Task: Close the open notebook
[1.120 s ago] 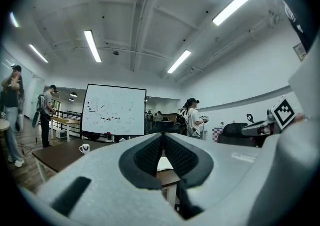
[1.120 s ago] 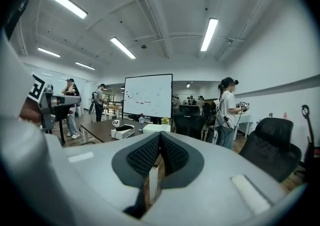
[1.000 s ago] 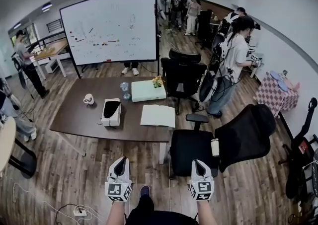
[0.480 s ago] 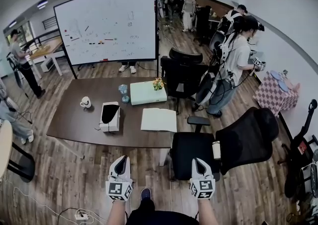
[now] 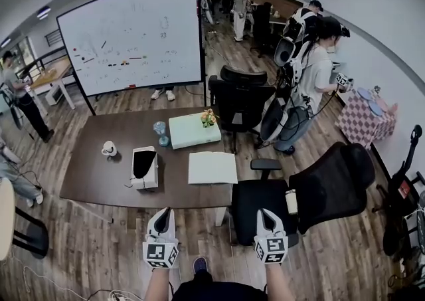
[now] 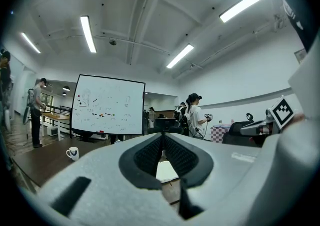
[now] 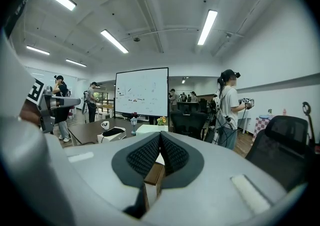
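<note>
Open notebook [image 5: 212, 167] flat on the table [image 5: 93, 183], pages up, near the front edge and just right of a white box [image 5: 144, 168] with a dark inside. Behind it a pale green box [image 5: 193, 129]; farther left, a mug [image 5: 108, 149]. Left gripper [image 5: 163, 214] and right gripper [image 5: 263, 216] held low, well short of the table. Left fingers [image 6: 149, 156] pressed together, right fingers [image 7: 142, 157] likewise, nothing between either pair. Black office chair [image 5: 319, 183] just beyond the right gripper.
</note>
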A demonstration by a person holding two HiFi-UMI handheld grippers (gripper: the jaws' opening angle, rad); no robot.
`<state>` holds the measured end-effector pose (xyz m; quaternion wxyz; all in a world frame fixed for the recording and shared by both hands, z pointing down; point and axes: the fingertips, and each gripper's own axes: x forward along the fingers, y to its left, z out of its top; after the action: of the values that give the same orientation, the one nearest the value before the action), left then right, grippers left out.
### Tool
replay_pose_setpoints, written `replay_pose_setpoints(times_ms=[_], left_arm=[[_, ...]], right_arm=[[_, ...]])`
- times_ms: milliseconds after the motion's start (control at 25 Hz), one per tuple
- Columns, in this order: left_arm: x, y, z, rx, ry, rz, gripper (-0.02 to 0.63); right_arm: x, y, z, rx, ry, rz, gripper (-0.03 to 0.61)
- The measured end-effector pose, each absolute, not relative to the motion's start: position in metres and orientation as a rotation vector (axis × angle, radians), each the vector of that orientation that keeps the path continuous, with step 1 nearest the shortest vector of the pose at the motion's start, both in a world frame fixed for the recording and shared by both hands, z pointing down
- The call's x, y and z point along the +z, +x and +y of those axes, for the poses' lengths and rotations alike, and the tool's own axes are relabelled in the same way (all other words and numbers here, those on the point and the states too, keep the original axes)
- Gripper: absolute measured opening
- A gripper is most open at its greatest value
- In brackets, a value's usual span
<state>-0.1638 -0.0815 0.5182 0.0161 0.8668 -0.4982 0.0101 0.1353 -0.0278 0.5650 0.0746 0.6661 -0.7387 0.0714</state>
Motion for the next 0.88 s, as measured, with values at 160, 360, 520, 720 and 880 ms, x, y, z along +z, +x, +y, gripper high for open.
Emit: replay_pose_setpoints(times_ms=[160,360,520,720,880], left_arm=[[0.524,-0.167,-0.105,0.053,2.703,-1.526,0.0],[0.522,-0.169,-0.13,0.054,2.723,-1.501,0.0],[0.52,-0.173,-0.145,0.056,2.747,-1.475,0.0],[0.527,-0.177,-0.163,0.059,2.766,-1.423,0.0],[0.528,-0.174,-0.178,0.069,2.785,-1.394,0.0]], right_arm=[[0.566,0.132,-0.046,0.215,2.018,-2.196,-0.005],[0.563,0.131,-0.068,0.207,2.05,-2.171,-0.005],[0.562,0.125,-0.08,0.203,2.079,-2.157,-0.005],[0.566,0.12,-0.094,0.203,2.12,-2.133,-0.005],[0.566,0.118,-0.105,0.207,2.142,-2.131,-0.005]])
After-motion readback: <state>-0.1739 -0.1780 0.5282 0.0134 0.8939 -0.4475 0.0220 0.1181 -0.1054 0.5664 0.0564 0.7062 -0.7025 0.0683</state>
